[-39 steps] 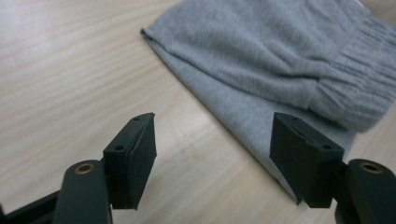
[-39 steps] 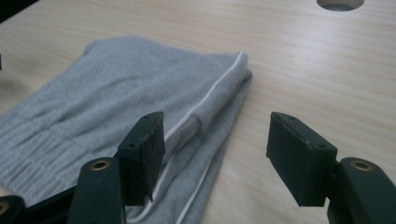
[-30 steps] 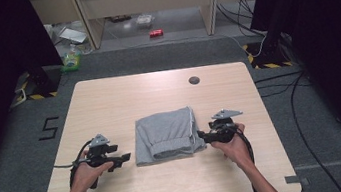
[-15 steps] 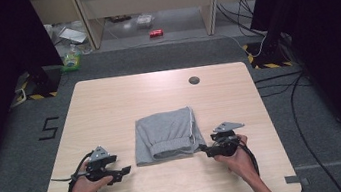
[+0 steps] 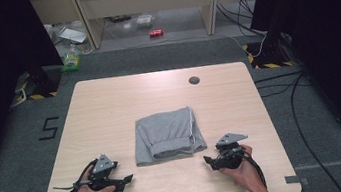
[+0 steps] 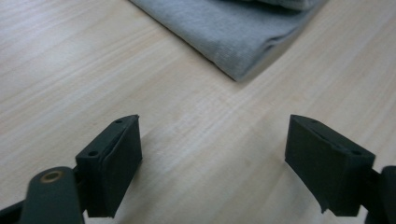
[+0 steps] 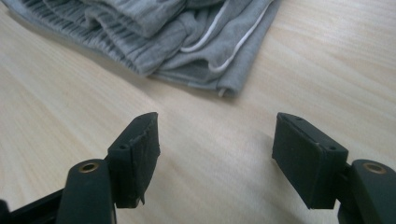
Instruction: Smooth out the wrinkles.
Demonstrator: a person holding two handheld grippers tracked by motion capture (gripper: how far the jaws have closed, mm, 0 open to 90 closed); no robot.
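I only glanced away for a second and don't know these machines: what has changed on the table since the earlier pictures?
Both hands drew back from the folded grey trousers toward the table's near edge. The left gripper and right gripper have just been opening, with nothing between their fingers. The trousers stayed folded in the same spot.

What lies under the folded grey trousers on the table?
The folded grey trousers lie flat on the bare wooden table. Nothing pokes out round their edges; whatever might be beneath or between the folds is covered.
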